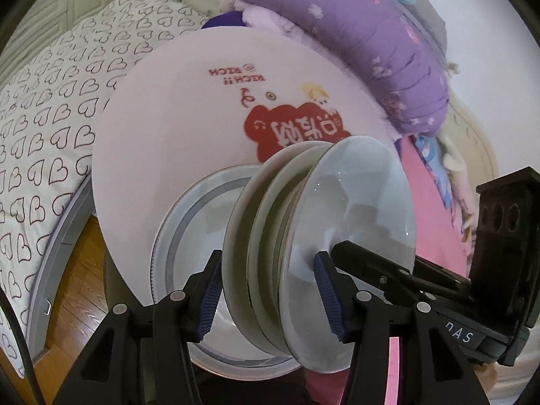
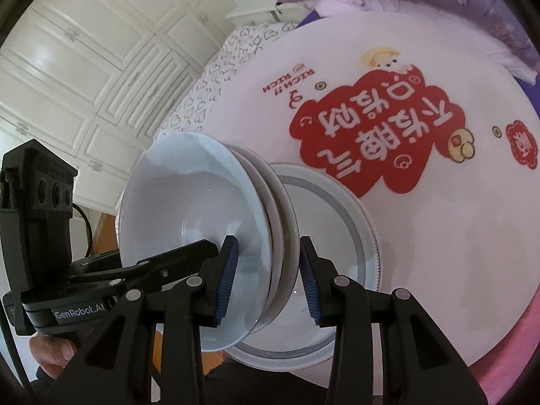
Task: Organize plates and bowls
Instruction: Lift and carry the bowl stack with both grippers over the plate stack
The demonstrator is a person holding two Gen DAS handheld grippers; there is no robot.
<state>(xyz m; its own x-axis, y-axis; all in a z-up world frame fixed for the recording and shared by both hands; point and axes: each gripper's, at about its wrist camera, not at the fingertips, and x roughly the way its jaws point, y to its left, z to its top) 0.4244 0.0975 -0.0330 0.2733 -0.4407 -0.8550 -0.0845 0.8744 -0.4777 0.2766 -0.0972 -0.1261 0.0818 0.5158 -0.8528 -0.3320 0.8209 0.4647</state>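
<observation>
White cupboard doors (image 2: 101,67) fill the upper left of the right wrist view, and a heart-print sheet (image 1: 44,118) fills the left of the left wrist view; a purple quilt (image 1: 371,33) lies at the upper right. Between them we see a round tabletop (image 1: 168,135) with a red cartoon print (image 2: 388,128). On it sits a grey-rimmed plate (image 1: 182,229), empty as far as we can see.

We hold a stack of bowls (image 1: 303,219) over that plate, tipped on edge, nothing in the front bowl. Our left gripper (image 1: 275,297) has its jaws half open and clamped across the stack's rims; our right gripper (image 2: 266,276) grips the same stack narrower, from the opposite side.

We judge the bowls stiff, glazed, slippery and breakable, and fairly heavy together. Gripping across all rims at once, as now, looks safest; a loose squeeze could let one slide out.
</observation>
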